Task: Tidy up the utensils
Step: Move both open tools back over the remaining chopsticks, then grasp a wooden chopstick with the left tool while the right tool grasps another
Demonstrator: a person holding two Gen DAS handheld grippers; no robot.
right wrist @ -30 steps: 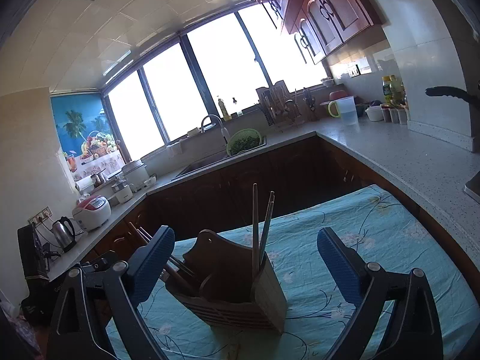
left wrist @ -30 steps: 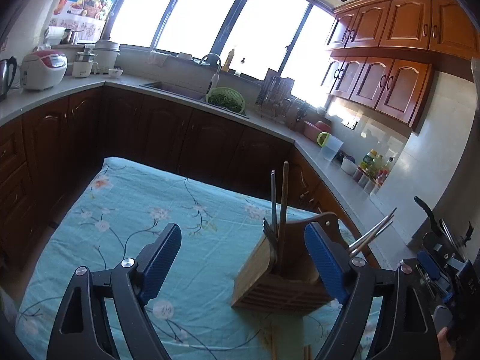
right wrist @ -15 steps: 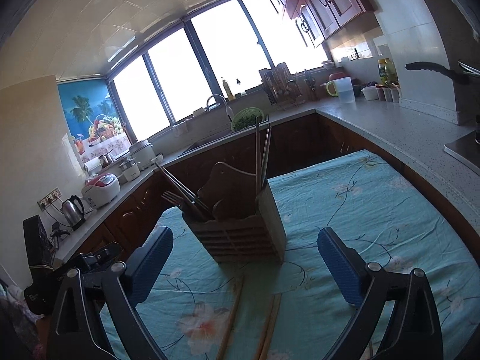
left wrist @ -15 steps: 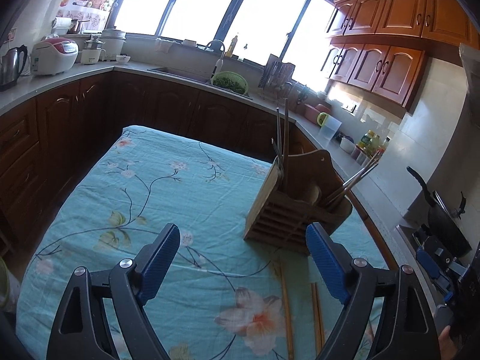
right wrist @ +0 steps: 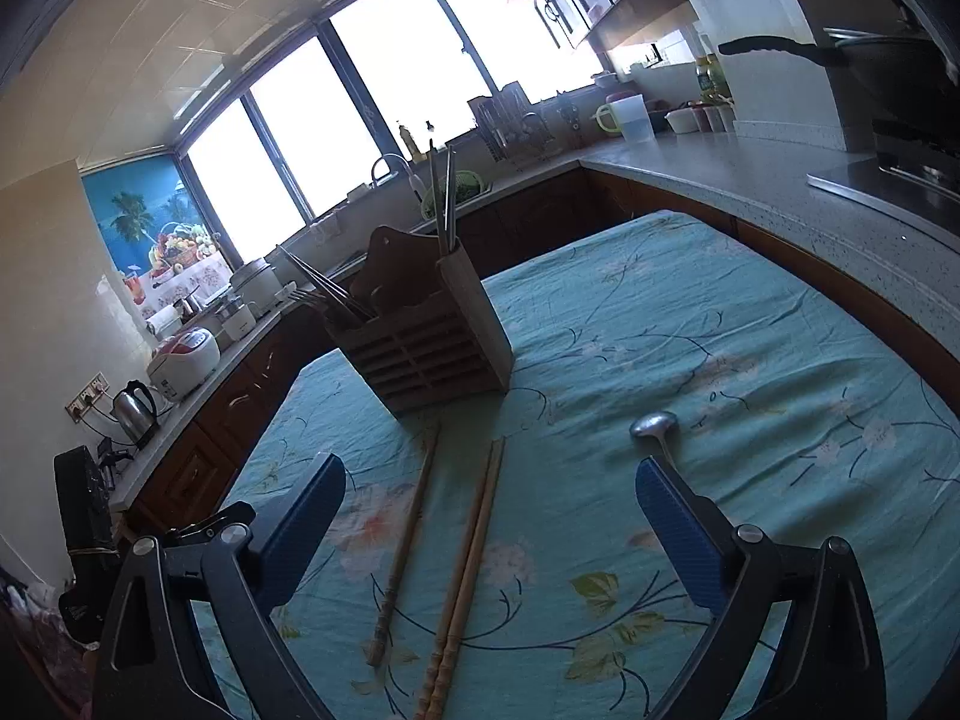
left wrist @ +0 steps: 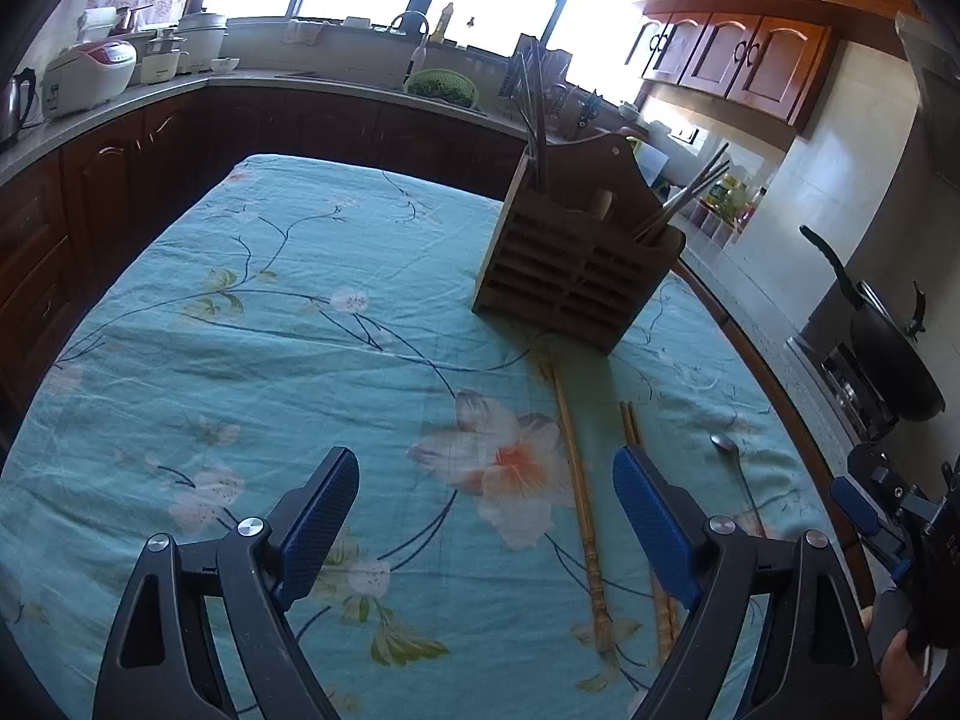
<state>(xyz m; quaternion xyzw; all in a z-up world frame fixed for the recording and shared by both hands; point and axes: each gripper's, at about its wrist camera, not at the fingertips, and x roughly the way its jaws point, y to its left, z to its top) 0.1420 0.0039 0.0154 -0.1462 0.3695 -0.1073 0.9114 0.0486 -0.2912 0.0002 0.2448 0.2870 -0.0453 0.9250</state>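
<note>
Slatted wooden holder [right wrist: 429, 354], matt. Wooden chopsticks [right wrist: 465, 576], turned ends. Glossy metal spoon [right wrist: 654, 425]. Tabletop cloth [right wrist: 690, 324]: matt, creased, floral print.

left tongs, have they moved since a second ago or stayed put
Yes. The left tongs have pulled back from the slatted wooden utensil holder, which now sits farther off, with loose wooden chopsticks newly in view on the floral tablecloth.

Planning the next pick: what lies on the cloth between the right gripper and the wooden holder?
In the right wrist view, a single wooden chopstick and a pair lie between the right gripper and the utensil holder.
</note>
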